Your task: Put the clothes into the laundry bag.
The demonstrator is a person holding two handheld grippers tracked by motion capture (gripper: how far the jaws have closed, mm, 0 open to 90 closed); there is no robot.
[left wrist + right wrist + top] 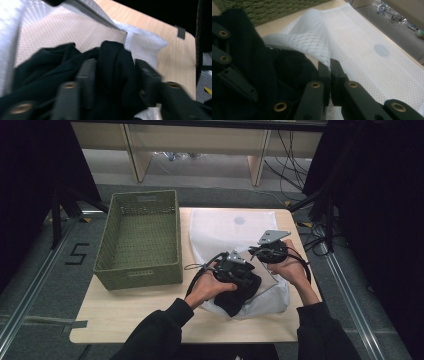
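Gripping the edge of a white mesh bag (362, 50), the right gripper (330, 67) has its jaws pinched tight on the netting and lifts that edge off the wooden table (125, 305). A black garment (110, 72) lies half inside the bag's mouth, at the near end of the bag toward the person. The left gripper (115, 75) straddles a fold of this dark cloth; its jaws stand parted on either side, and I cannot tell whether the pads press it. A green woven basket (140, 240) sits just left of the bag, with small label plates on its near and far walls, their writing too small to read. On the floor left of the table, a black mark (77, 254) reads like a "5".
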